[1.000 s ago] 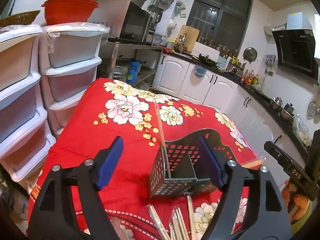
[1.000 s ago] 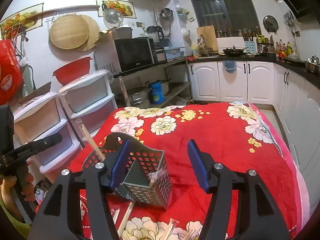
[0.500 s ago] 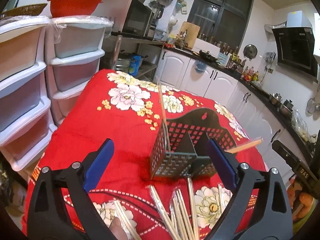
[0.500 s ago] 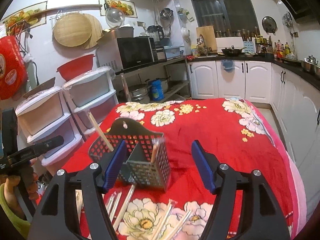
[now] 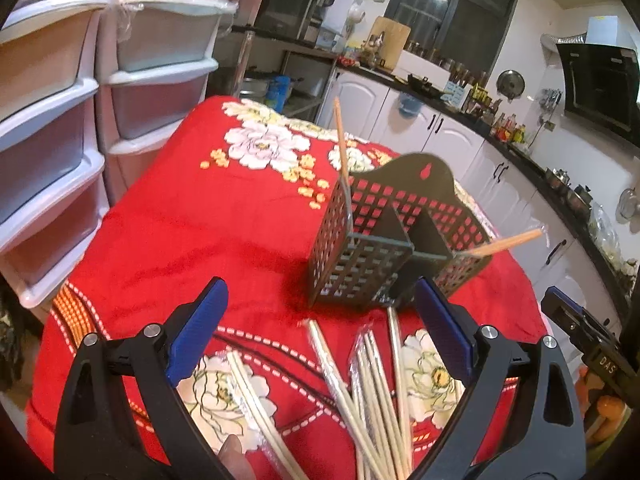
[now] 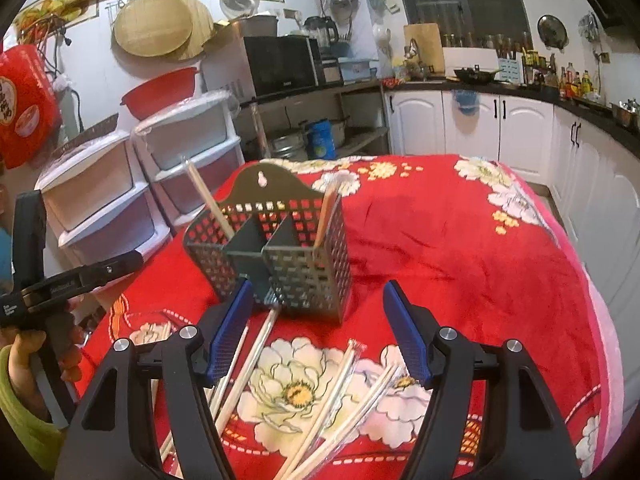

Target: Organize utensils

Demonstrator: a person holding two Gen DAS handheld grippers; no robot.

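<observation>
A dark perforated utensil holder (image 5: 394,240) (image 6: 276,250) with compartments stands on the red floral tablecloth (image 5: 208,224). One chopstick (image 5: 341,140) stands in its left compartment and another (image 5: 504,242) leans out of the right one. Several wrapped chopsticks (image 5: 372,384) (image 6: 344,392) lie loose on the cloth in front of the holder. My left gripper (image 5: 320,336) is open and empty, above the loose chopsticks. My right gripper (image 6: 316,336) is open and empty, just in front of the holder.
White plastic drawer units (image 5: 80,92) stand at the table's left side. White kitchen cabinets (image 6: 480,124) and a counter run behind and to the right. The cloth drops off at the right table edge (image 6: 592,320).
Both grippers have pulled back and up from the holder, which now sits farther off. The loose chopsticks on the cloth have come into view below them.
</observation>
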